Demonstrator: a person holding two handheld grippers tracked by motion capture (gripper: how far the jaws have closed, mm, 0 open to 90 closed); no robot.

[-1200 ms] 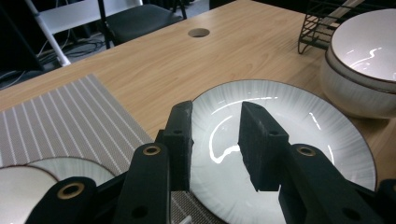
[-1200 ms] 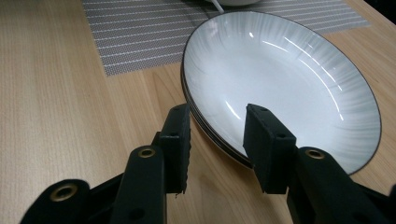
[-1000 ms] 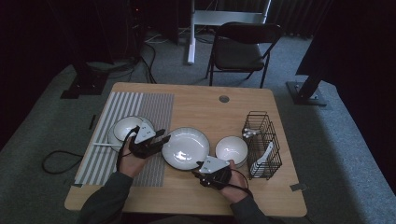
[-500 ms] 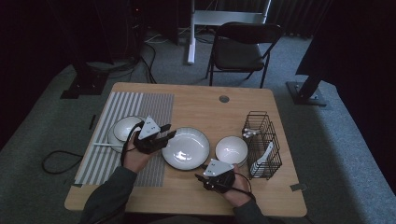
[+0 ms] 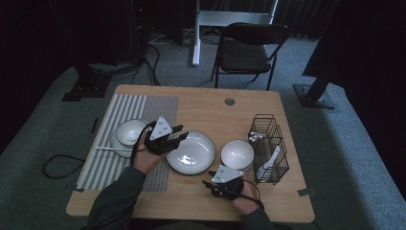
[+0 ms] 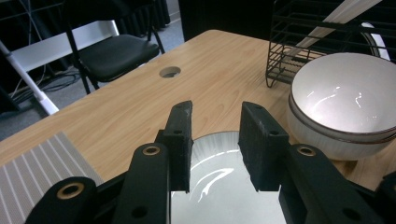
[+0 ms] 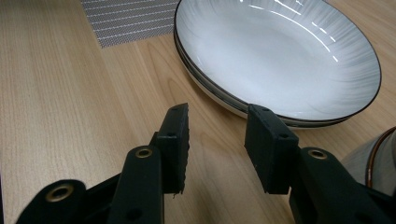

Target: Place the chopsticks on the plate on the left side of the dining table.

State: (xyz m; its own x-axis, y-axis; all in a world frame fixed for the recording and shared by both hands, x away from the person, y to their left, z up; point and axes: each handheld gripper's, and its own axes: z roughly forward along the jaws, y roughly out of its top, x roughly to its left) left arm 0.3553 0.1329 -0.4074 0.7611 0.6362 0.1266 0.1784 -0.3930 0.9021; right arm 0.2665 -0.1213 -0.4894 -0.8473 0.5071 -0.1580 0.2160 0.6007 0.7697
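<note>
**Both tools open at the wide plate**

The left tool [image 5: 178,135] hovers over the left rim of the wide plate [image 5: 191,152], jaws apart with nothing between them. The right tool [image 5: 209,178] sits low on the bare bench [image 5: 206,108] just before the plate's near edge, jaws also apart. A white bowl [image 5: 237,154] stands just beside the plate, next to a wire basket [image 5: 268,147] holding white utensils. Another bowl [image 5: 129,133] rests on the striped mat [image 5: 119,143]. The far bench is open.

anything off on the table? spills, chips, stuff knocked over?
Nothing stands out. The plate and both bowls sit upright and look intact, with no spill on the table. The wire basket stands upright. Both the left gripper and right gripper are open and empty.
</note>
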